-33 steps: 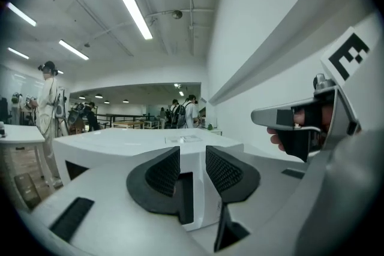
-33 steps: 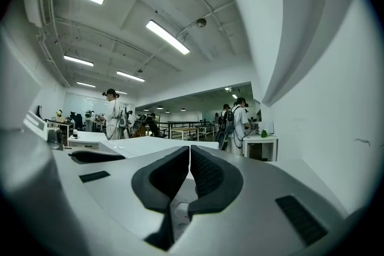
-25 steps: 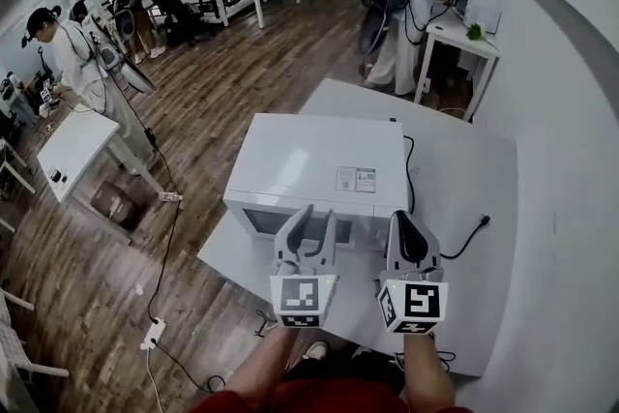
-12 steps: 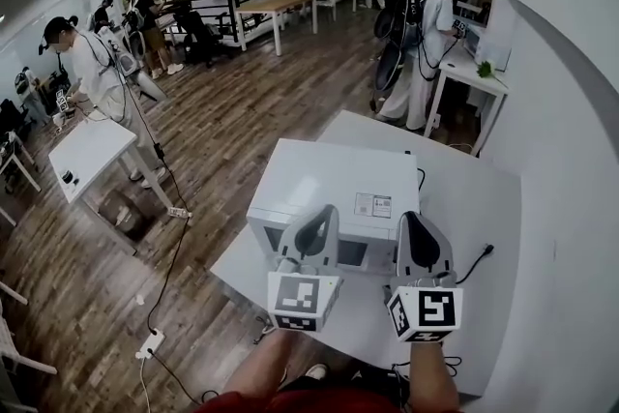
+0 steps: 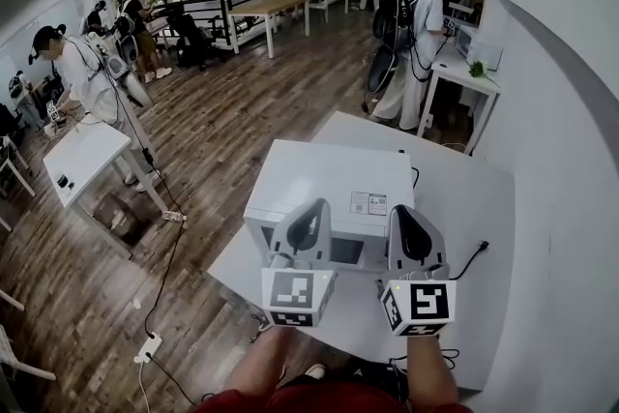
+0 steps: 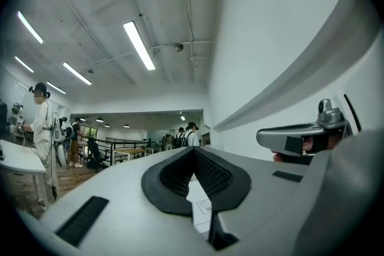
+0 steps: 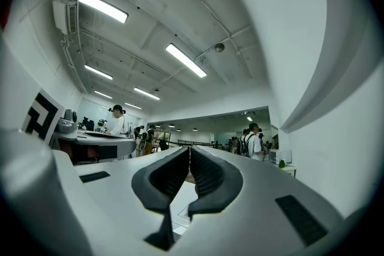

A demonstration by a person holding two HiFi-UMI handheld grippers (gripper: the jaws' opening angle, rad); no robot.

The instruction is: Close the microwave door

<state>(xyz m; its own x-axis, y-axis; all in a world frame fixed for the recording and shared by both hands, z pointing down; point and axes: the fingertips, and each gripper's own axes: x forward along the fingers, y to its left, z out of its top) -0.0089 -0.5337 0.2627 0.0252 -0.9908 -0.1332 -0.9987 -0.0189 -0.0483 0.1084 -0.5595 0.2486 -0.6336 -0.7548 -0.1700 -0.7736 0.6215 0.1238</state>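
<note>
White desk (image 5: 455,198) against the pale wall (image 5: 571,160) at my right carries the microwave (image 5: 329,184), which sits close to the desk's left edge with its front facing me at the near edge. What I can see of the door lies flush with the front; my grippers cover part of it. A black power cable (image 5: 466,254) trails over the desk to the microwave's right.

Both of my grippers hang side by side just in front of the microwave, above the near edge of the desk and not touching it. My left gripper (image 5: 311,208) has its jaws pressed together with nothing between them. My right gripper (image 5: 410,214) is the same, pads together and empty. Beyond the desk, wooden floor (image 5: 242,111) stretches away, with other people standing at other tables.
</note>
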